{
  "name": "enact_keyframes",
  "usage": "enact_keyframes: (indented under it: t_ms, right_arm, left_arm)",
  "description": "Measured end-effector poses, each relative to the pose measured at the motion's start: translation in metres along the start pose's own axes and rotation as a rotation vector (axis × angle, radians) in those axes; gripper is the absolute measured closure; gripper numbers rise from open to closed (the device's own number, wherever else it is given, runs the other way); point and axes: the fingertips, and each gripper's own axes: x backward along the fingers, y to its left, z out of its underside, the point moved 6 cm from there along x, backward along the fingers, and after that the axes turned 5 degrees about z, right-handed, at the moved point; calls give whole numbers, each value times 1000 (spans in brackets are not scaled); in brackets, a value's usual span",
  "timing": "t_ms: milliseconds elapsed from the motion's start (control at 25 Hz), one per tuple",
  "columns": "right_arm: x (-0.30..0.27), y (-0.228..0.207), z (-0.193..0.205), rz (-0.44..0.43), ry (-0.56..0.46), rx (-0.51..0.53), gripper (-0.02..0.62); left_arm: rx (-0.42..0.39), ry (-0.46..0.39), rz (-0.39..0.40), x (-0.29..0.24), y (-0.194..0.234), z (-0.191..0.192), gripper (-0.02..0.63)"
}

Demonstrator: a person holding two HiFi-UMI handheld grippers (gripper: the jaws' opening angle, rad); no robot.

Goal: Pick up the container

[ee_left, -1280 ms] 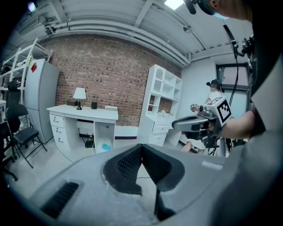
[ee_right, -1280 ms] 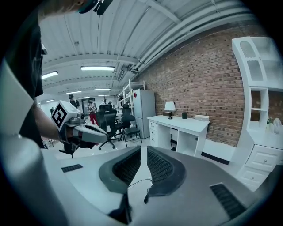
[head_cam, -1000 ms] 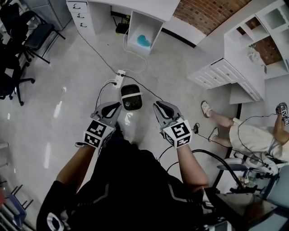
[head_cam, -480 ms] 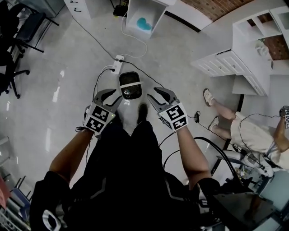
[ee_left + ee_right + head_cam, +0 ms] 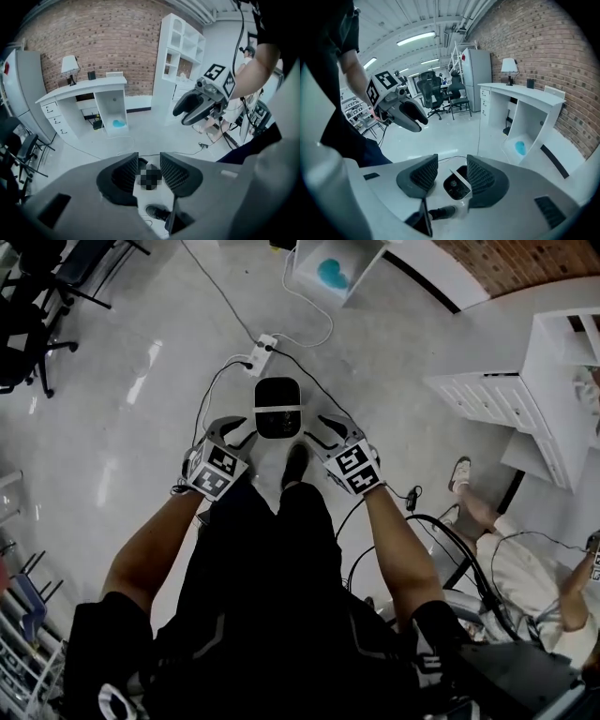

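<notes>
Container on floor, just ahead, midway between my left tool, jaws apart, and right tool, jaws opening, both empty.

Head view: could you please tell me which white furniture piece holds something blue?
The open cubby at the top edge, with a blue object inside; the drawer unit at right shows only closed drawers.

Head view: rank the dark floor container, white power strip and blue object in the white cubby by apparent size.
1. dark rounded container
2. blue object and white power strip: too alike to rank.
</notes>
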Motion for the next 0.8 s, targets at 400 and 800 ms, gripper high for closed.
enact_keyframes:
  t_ms: [400,800]
  right_arm:
    - [-72,-15,47,-110,171,86,433]
    - [-171,-29,91,-75,262,142,403]
  left_arm:
    - [-77,203,-1,-87,24,46,399]
    - [-176,325,73,-163,72,109,399]
